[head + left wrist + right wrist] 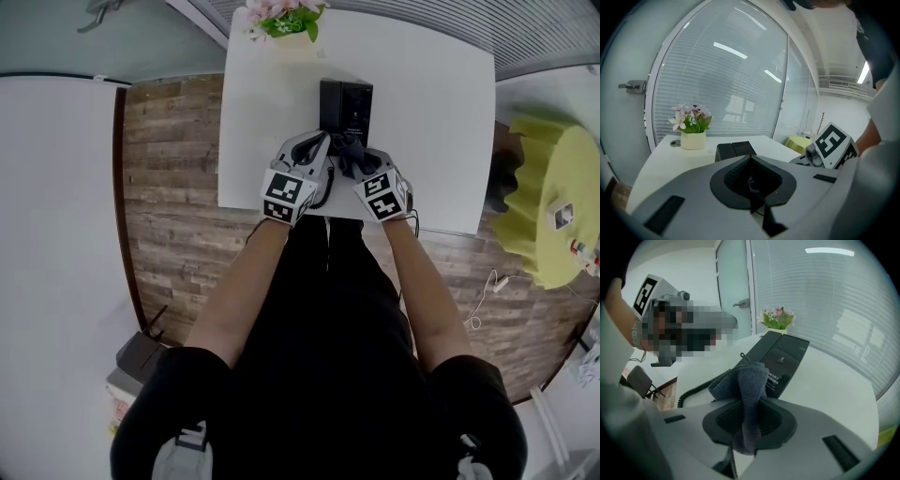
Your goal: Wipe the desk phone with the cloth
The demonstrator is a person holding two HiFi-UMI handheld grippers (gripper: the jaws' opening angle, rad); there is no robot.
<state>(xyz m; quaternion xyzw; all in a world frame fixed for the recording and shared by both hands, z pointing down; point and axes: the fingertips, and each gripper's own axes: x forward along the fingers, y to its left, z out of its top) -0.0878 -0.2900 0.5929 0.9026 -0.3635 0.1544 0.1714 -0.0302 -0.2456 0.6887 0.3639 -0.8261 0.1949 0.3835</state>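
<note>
Dark grey cloth is pinched in the right gripper, whose 2 jaws are closed on a bunched fold. The fold rises above the pads, and a short tail hangs below them. The cloth sits at the near end of the black desk phone; whether it touches the casing cannot be told. The phone lies flat on the white table, about midway across it, with its long side running away from the person. Its coiled cord trails off the near left corner toward the table's front edge.

The left gripper is just beside the right one, on the phone's near left, over the cord. Its 2 jaws are pressed together at the tips. Something small and curved shows low between the pads, but it is too dim to identify. Each gripper's marker cube shows in the other's view.

At the far edge of the table stands a cream flower pot with pink and white blossoms, well apart from the phone. Behind it is a glass wall with blinds, and a door handle is on the left. Wood-plank floor surrounds the table, and a round yellow-green table stands off to the right.
</note>
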